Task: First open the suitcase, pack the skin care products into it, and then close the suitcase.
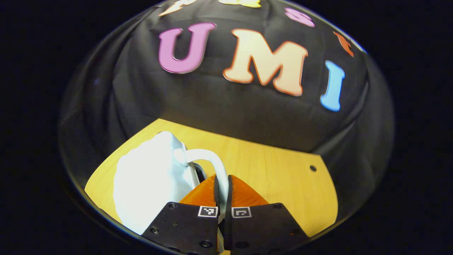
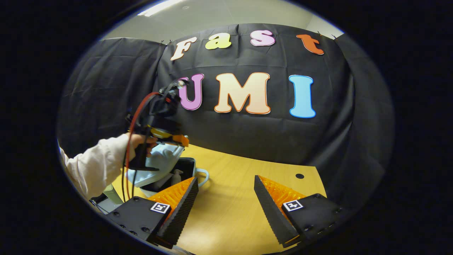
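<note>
While open, suitcase (image 2: 166, 166) handle (image 1: 212, 166) gripped

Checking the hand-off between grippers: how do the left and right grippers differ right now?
The left gripper has its fingers pinched on the suitcase handle, while the right gripper is spread wide, holding nothing. The left works at the half-raised suitcase lid; the right hangs over bare table, away from the suitcase. Both have ridged orange-and-black fingers.

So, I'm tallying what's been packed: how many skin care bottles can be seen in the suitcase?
1: a pump bottle stands in the open suitcase, under its raised lid. More may be hidden behind the lid.
</note>
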{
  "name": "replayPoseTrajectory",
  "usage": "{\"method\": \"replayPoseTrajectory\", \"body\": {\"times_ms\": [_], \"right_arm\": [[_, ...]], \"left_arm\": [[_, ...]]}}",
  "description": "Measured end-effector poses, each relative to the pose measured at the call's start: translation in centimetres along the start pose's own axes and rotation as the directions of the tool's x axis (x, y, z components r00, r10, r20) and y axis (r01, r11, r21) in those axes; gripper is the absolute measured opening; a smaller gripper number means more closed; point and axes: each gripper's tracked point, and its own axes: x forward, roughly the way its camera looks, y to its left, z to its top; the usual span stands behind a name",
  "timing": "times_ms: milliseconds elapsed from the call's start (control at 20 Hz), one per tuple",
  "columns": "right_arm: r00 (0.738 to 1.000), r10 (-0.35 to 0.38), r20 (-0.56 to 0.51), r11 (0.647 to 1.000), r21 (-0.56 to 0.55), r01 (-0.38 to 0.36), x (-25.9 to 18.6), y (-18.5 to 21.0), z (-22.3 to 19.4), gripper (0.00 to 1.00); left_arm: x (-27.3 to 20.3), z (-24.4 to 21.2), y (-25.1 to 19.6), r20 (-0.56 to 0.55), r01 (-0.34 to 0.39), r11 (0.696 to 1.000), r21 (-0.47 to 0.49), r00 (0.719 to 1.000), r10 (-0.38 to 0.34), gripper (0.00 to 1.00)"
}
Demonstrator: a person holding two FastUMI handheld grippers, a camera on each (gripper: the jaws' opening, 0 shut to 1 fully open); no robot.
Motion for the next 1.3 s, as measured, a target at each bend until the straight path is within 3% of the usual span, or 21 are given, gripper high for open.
{"method": "replayPoseTrajectory", "body": {"times_ms": [150, 350, 450, 550, 650, 800, 850, 1050, 1300], "right_arm": [[1.0, -0.03, -0.005, 1.0, -0.002, 0.03, -0.4, -1.9, -0.2, 1.0], [0.998, -0.065, -0.002, 0.998, 0.025, 0.065, -0.8, -4.2, -0.2, 1.0], [0.997, -0.079, -0.007, 0.996, 0.031, 0.079, -1.1, -5.0, -0.5, 1.0], [0.996, -0.085, -0.01, 0.996, 0.035, 0.085, -1.5, -5.7, -0.8, 1.0], [0.996, -0.086, -0.006, 0.995, 0.039, 0.086, -1.8, -6.1, -0.8, 1.0], [0.997, -0.071, -0.005, 0.996, 0.051, 0.071, -1.5, -6.4, -0.9, 1.0], [0.998, -0.065, -0.003, 0.996, 0.055, 0.065, -1.4, -6.3, -0.9, 1.0], [0.999, -0.042, 0.025, 0.997, 0.067, 0.04, -0.5, -5.8, -0.4, 1.0], [0.995, -0.044, 0.093, 0.994, 0.102, 0.035, 0.1, -5.1, 1.5, 1.0]], "left_arm": [[3.8, -4.2, -1.5, -0.097, -0.039, 0.997, 0.066, 0.994, 0.045, 0.0], [7.2, -7.5, -2.0, -0.136, -0.062, 0.995, 0.08, 0.988, 0.073, 0.0], [8.1, -7.7, -2.4, -0.121, -0.082, 0.988, 0.132, 0.988, 0.098, 0.02], [8.6, -8.2, -2.4, -0.121, -0.109, 0.977, 0.181, 0.984, 0.132, 0.09], [7.9, -8.0, -3.2, -0.111, -0.084, 0.986, 0.145, 0.989, 0.1, 0.16], [6.1, -5.7, -4.9, -0.042, -0.037, 0.988, 0.147, 0.998, 0.044, 0.87], [4.8, -4.9, -4.7, -0.015, -0.043, 0.985, 0.168, 0.999, 0.047, 1.0], [-0.4, -1.2, -4.9, 0.112, -0.004, 0.99, 0.138, 0.994, -0.011, 0.98], [-9.4, 2.5, -2.9, 0.255, -0.004, 0.995, 0.102, 0.967, -0.023, 0.96]]}}
